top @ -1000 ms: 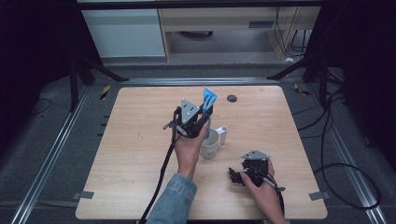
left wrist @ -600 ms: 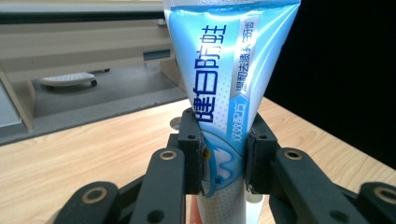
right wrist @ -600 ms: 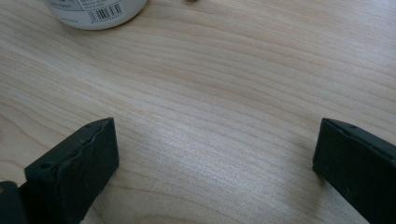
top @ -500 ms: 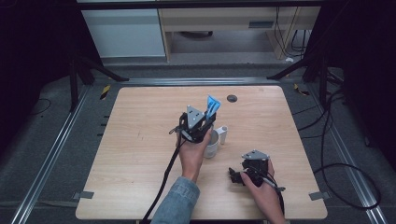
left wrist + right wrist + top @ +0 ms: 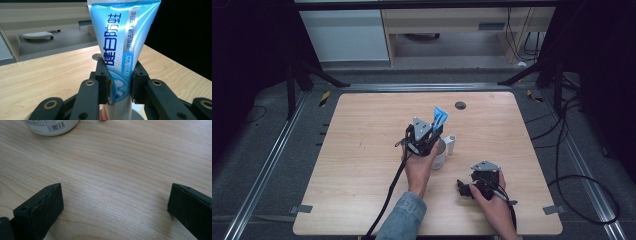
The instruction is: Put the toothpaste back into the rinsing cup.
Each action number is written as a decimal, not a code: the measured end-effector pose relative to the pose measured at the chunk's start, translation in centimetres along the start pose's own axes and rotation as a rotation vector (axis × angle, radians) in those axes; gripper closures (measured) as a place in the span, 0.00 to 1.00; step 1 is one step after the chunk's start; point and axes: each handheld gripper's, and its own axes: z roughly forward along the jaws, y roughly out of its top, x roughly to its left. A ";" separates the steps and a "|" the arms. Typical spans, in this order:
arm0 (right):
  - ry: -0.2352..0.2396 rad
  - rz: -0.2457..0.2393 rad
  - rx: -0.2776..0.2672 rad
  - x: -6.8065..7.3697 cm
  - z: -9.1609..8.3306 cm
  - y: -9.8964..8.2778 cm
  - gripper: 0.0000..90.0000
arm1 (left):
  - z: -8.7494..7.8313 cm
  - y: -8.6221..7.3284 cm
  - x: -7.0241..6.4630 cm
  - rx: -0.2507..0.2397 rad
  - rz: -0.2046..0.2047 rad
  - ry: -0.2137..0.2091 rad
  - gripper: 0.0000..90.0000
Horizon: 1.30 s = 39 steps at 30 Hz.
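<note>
Left gripper (image 5: 435,131) clamped on the toothpaste tube (image 5: 119,47), held upright right over the white cup (image 5: 439,154) — lower it straight in, release late; right gripper (image 5: 465,188) spread wide, idle on the bench (image 5: 362,165) beside the cup.

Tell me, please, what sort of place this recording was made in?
Probably a lab recording station: a bare wooden table on a floor frame of metal rails, cables trailing across grey carpet, and office cabinets behind.

Wooden table (image 5: 362,165), black metal frame (image 5: 292,80)
</note>
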 end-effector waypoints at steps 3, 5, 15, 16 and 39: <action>-0.001 -0.001 0.000 0.0 0.0 0.0 0.01 | 0.1 -0.2 0.1 0.006 -0.002 0.003 0.80; -0.001 -0.001 0.000 0.0 0.0 0.0 0.01 | 0.2 -0.4 0.2 0.012 -0.006 0.004 0.80; -0.001 -0.001 0.000 0.0 0.0 0.0 0.01 | 0.3 -0.6 0.1 0.023 -0.003 0.009 0.80; -0.001 -0.001 0.000 0.0 0.0 0.0 0.01 | 0.4 -0.6 0.1 0.023 -0.007 0.006 0.80; -0.001 -0.001 0.000 0.0 0.0 0.0 0.01 | 0.6 -1.0 0.2 0.048 -0.014 0.008 0.80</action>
